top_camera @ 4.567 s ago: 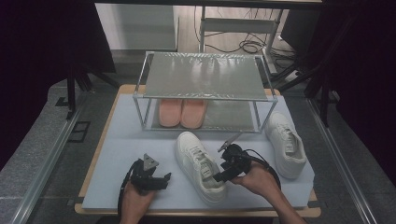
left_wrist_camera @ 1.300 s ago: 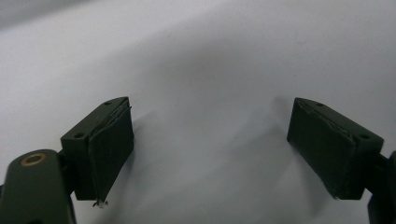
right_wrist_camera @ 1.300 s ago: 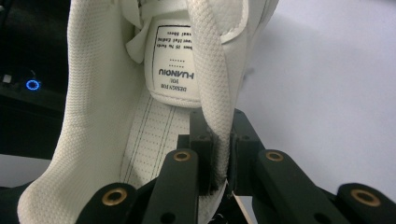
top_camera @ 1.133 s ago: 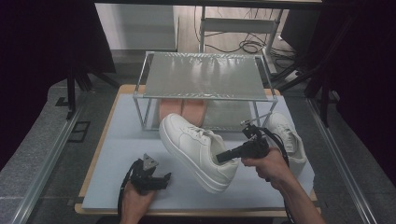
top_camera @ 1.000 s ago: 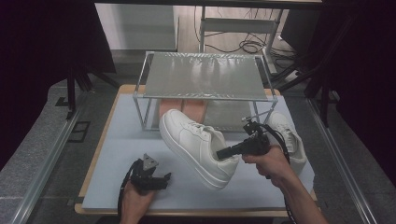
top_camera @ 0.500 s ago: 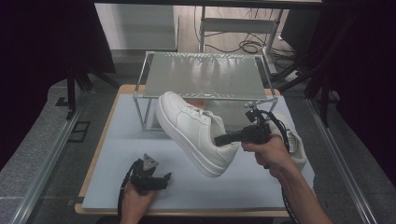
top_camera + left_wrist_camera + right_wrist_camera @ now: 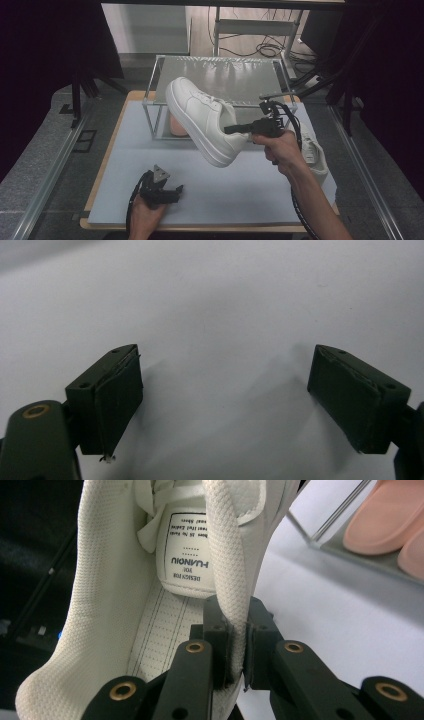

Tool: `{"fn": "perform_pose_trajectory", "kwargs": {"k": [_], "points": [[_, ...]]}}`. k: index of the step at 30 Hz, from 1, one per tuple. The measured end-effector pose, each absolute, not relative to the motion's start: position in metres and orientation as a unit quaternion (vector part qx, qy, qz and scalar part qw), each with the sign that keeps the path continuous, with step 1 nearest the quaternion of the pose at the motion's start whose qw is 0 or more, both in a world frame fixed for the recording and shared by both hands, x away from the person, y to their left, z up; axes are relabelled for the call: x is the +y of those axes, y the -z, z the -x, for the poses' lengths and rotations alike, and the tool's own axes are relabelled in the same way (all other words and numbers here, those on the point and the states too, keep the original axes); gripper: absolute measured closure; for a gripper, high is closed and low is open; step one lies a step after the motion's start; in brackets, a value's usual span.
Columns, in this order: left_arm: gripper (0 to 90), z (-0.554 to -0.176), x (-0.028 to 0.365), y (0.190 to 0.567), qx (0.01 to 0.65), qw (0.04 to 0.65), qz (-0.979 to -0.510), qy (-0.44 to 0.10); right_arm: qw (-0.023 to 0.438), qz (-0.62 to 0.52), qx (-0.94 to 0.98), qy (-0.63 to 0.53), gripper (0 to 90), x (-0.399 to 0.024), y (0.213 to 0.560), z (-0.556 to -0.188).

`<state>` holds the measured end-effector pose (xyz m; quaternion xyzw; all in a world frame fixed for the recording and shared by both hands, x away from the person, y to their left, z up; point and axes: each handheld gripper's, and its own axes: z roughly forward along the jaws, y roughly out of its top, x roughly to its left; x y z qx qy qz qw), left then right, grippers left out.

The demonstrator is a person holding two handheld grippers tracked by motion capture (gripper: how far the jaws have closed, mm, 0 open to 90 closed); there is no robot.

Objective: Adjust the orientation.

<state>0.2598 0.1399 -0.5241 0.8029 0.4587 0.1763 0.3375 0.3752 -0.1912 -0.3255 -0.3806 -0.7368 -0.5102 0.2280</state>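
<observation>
At the left of the high view the left gripper [image 7: 161,187] rests low over the pale counter [image 7: 240,200], its jaws spread wide with nothing between them, which reads as a hand parked out of the way while the other one works. Toward the middle, the white shoe [image 7: 204,120] hangs in the air in front of the metal rack [image 7: 220,80], toe raised and pointing to the upper left, so it looks ready to go onto the rack's top shelf. The rack's lower shelf holds a pair of pink slippers [image 7: 387,522], side by side. To the right, the right gripper [image 7: 239,129] has its jaws clenched on the shoe's padded collar, a thin edge that gives a firm pinch. A second white shoe [image 7: 315,150] lies on the counter behind that hand
</observation>
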Motion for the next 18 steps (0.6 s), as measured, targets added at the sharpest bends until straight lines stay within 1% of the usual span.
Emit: {"fn": "perform_pose_trajectory", "kwargs": {"k": [18], "points": [[14.4,-0.26,0.14,0.524,0.457,0.337,-0.804,-0.176,0.207,0.437,-0.677,0.554,83.0,-0.184,0.332,-0.42]]}}
